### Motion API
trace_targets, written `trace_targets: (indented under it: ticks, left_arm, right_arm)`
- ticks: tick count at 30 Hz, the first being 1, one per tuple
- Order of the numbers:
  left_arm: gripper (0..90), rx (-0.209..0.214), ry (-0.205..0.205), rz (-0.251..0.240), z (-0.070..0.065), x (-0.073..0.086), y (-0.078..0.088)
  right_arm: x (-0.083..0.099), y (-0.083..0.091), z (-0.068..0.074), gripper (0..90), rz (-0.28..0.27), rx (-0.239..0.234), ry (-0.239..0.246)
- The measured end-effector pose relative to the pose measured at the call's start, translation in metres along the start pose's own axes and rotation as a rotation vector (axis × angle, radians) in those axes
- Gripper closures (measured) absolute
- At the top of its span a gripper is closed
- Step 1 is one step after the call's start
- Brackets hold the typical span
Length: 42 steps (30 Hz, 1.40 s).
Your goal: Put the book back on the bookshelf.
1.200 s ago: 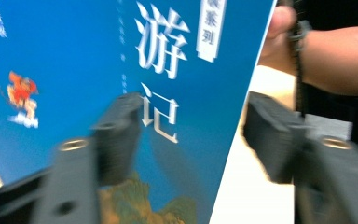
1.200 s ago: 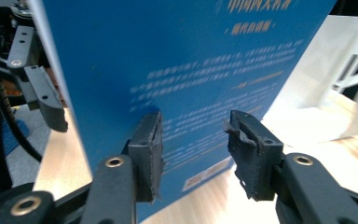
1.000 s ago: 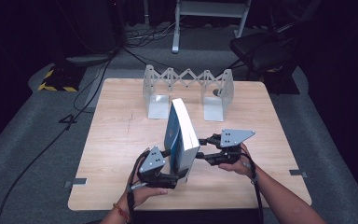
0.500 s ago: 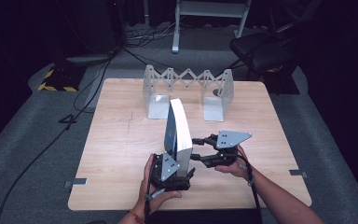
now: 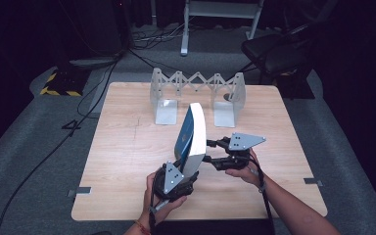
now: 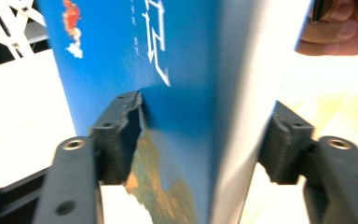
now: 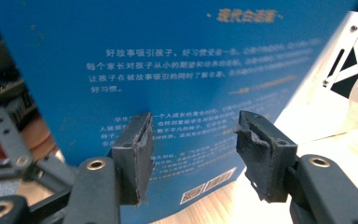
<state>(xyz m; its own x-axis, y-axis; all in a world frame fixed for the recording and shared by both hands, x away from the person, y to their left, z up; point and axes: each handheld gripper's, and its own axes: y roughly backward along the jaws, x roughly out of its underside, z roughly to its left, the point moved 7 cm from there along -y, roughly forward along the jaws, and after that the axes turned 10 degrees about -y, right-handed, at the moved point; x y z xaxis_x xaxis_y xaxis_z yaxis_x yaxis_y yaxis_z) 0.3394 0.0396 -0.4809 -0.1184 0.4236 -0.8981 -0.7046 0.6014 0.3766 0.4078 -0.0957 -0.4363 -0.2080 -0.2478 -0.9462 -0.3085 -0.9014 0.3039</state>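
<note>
A blue book stands upright on the wooden table, its near end toward the person. My left gripper is at that near end. In the left gripper view the book sits between the jaws of my left gripper; they have just been closing and now press on both sides. My right gripper is at the book's right side. Its jaws have been opening. In the right gripper view my right gripper faces the back cover with nothing between its pads.
A grey folding metal book rack stands at the table's far middle, just behind the book. Beyond the table, a dark chair is at the back right, with cables and a yellow-and-black block on the floor at the left.
My left gripper moved from the book's left side to its near end and closed on it. The book went from leaning to upright. The right gripper kept its place.
</note>
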Motion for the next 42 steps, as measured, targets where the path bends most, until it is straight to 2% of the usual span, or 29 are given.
trace_targets:
  ticks: [2,4,6,8,10,13,16,20,21,24,27,30,31,34,36,37,38,39,40,42]
  left_arm:
    - [48.2,0.007,-0.003,0.002,0.005,0.002,0.004]
    - [54.4,-0.009,-0.016,0.008,0.011,0.005,0.007]
    - [56.8,-0.001,0.012,0.003,0.018,0.007,0.008]
    - [57.5,0.006,0.015,0.002,0.021,0.008,0.008]
    - [57.5,0.014,0.017,0.001,0.024,0.009,0.008]
    - [56.9,0.020,0.037,-0.011,0.028,0.011,0.007]
    - [52.4,0.028,0.051,-0.020,0.030,0.010,0.003]
    - [40.9,-0.005,0.057,-0.018,0.028,0.005,-0.007]
    - [40.9,-0.023,0.057,-0.020,0.029,0.003,-0.008]
    - [42.0,-0.025,0.072,-0.027,0.032,0.002,-0.011]
    - [48.5,-0.043,0.057,-0.025,0.033,0.001,-0.009]
    - [58.2,-0.054,0.067,-0.031,0.038,0.001,-0.007]
    - [58.2,-0.035,0.085,-0.036,0.042,0.002,-0.006]
    - [58.5,0.007,0.124,-0.050,0.044,0.001,-0.008]
    - [58.7,0.039,0.168,-0.069,0.046,0.000,-0.011]
    - [59.0,0.060,0.174,-0.078,0.047,-0.001,-0.013]
    - [59.3,0.060,0.174,-0.078,0.047,-0.001,-0.013]
    - [59.6,0.096,0.187,-0.089,0.046,-0.004,-0.017]
    - [59.6,0.096,0.187,-0.089,0.046,-0.004,-0.017]
    - [59.6,0.122,0.178,-0.098,0.043,-0.007,-0.023]
  right_arm:
    - [-0.001,-0.001,0.003,45.8,0.004,0.000,0.015]
    - [-0.001,-0.002,0.004,44.9,0.010,0.000,0.020]
    - [0.000,-0.003,0.003,44.9,0.012,0.002,0.017]
    - [-0.001,-0.004,0.001,45.0,0.013,0.007,0.011]
    - [-0.003,-0.006,0.000,44.6,0.008,0.006,-0.001]
    - [-0.005,-0.009,0.000,44.6,0.012,0.019,0.013]
    - [-0.008,-0.015,0.001,44.8,0.005,0.026,0.010]
    - [-0.008,-0.022,0.008,44.5,0.018,0.030,0.043]
    - [-0.007,-0.024,0.010,44.5,0.021,0.037,0.050]
    - [-0.007,-0.026,0.010,44.6,0.019,0.033,0.039]
    - [-0.006,-0.025,0.008,43.2,0.021,0.044,0.042]
    - [-0.006,-0.022,0.004,42.1,0.025,0.055,0.035]
    - [-0.005,-0.018,0.001,41.5,0.026,0.062,0.030]
    - [0.005,0.003,-0.017,40.5,0.066,0.124,0.046]
    - [0.017,0.025,-0.038,39.7,0.094,0.172,0.016]
    - [0.025,0.039,-0.051,39.4,0.107,0.201,-0.005]
    - [0.032,0.050,-0.061,38.8,0.125,0.224,-0.020]
    - [0.040,0.062,-0.071,37.8,0.141,0.247,-0.033]
    - [0.040,0.062,-0.071,37.8,0.141,0.247,-0.033]
    - [0.057,0.084,-0.090,34.5,0.195,0.281,-0.062]
